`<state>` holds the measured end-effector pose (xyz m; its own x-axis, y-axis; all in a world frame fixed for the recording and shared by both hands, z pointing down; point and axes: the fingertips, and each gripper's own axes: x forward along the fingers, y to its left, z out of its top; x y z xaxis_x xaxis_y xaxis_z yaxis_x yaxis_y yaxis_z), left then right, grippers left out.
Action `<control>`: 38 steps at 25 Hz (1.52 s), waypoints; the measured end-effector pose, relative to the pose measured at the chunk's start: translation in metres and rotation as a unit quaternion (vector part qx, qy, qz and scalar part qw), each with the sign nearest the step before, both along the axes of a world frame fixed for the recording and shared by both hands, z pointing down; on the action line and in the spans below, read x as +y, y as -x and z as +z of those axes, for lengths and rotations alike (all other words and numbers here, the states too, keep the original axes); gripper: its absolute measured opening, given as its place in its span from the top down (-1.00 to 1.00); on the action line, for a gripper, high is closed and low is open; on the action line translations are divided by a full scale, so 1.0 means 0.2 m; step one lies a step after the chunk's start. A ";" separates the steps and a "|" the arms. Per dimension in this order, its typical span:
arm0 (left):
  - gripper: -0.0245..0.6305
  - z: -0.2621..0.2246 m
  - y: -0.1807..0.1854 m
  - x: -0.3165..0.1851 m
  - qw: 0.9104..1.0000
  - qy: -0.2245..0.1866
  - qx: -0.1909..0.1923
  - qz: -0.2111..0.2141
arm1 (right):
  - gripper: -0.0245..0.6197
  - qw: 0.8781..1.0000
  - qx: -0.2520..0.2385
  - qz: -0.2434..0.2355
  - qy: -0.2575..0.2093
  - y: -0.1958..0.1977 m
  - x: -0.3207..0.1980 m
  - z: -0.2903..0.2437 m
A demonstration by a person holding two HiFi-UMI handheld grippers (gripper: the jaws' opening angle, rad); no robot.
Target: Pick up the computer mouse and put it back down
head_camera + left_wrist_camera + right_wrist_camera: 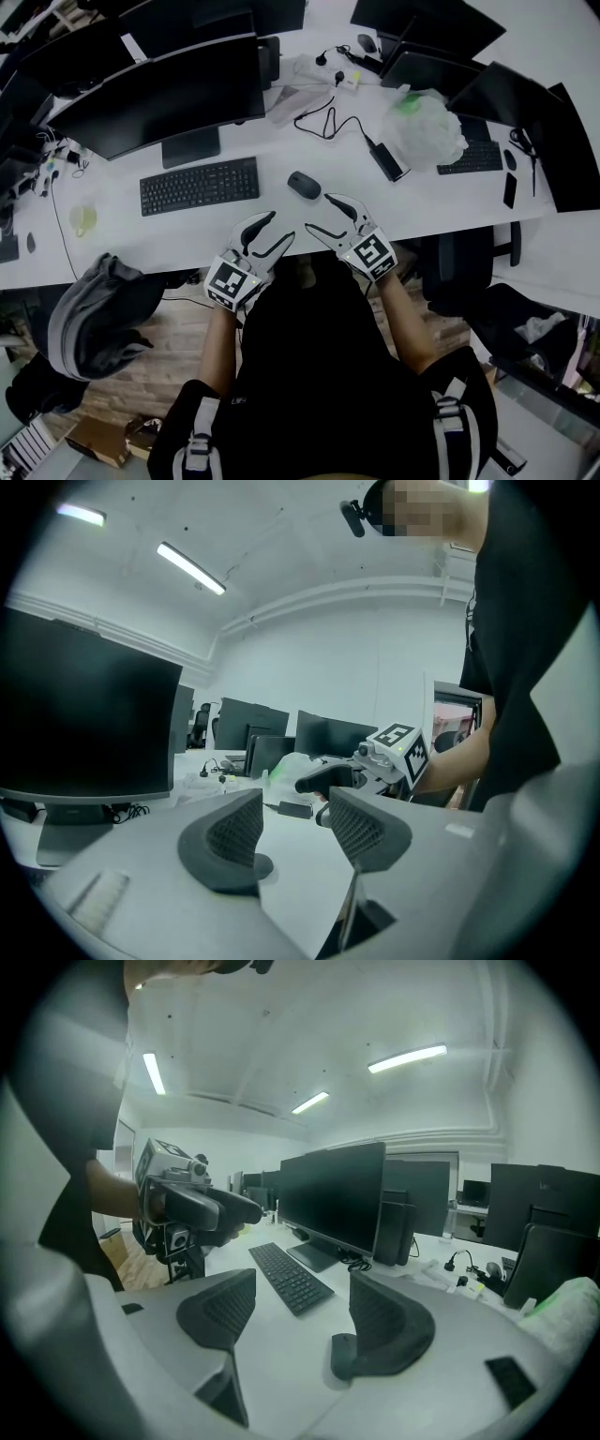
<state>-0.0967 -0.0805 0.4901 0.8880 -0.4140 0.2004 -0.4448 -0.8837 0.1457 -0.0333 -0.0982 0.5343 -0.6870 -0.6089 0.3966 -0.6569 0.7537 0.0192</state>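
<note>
A long white counter (187, 234) runs through an office lined with black monitors (159, 94). The computer mouse (303, 185) (dark, smooth, oval) lies flat just right of the keyboard (199, 185), its long axis slanting far-left to near-right. The left gripper (278, 228) and right gripper (319, 214) hover near it, their ribbed fingers spread and empty.

No lettering, label or number is legible anywhere.

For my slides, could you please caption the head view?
Left gripper and right gripper, both open and empty, poised over the desk just short of the mouse beside the keyboard.
</note>
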 end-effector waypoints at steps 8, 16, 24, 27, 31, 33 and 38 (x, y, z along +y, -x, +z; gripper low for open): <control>0.29 0.10 -0.07 -0.07 0.999 0.029 -0.013 -0.006 | -0.02 0.999 0.012 -0.027 0.021 -0.03 -0.09 0.11; 0.29 0.22 -0.09 -0.16 0.997 0.063 -0.030 -0.027 | -0.01 0.998 0.018 -0.040 0.056 -0.10 -0.23 0.29; 0.29 0.34 -0.10 -0.25 0.994 0.091 -0.050 -0.046 | -0.01 0.994 0.023 -0.059 0.086 -0.11 -0.33 0.49; 0.29 0.38 -0.11 -0.28 0.992 0.098 -0.056 -0.049 | -0.01 0.993 0.033 -0.068 0.086 -0.08 -0.36 0.58; 0.29 0.42 -0.12 -0.29 0.991 0.108 -0.060 -0.056 | -0.01 0.994 0.049 -0.064 0.075 -0.06 -0.38 0.68; 0.29 0.44 -0.12 -0.29 0.990 0.113 -0.063 -0.057 | -0.01 0.995 0.049 -0.052 0.075 -0.07 -0.41 0.73; 0.29 0.49 -0.11 -0.28 0.988 0.125 -0.068 -0.059 | 0.00 0.994 0.050 -0.037 0.089 -0.07 -0.46 0.83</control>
<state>-0.0752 -0.1372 0.5871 0.7942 -0.4356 0.4236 -0.5731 -0.7686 0.2841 -0.0186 -0.1896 0.7012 -0.6793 -0.4719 0.5620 -0.6004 0.7978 -0.0559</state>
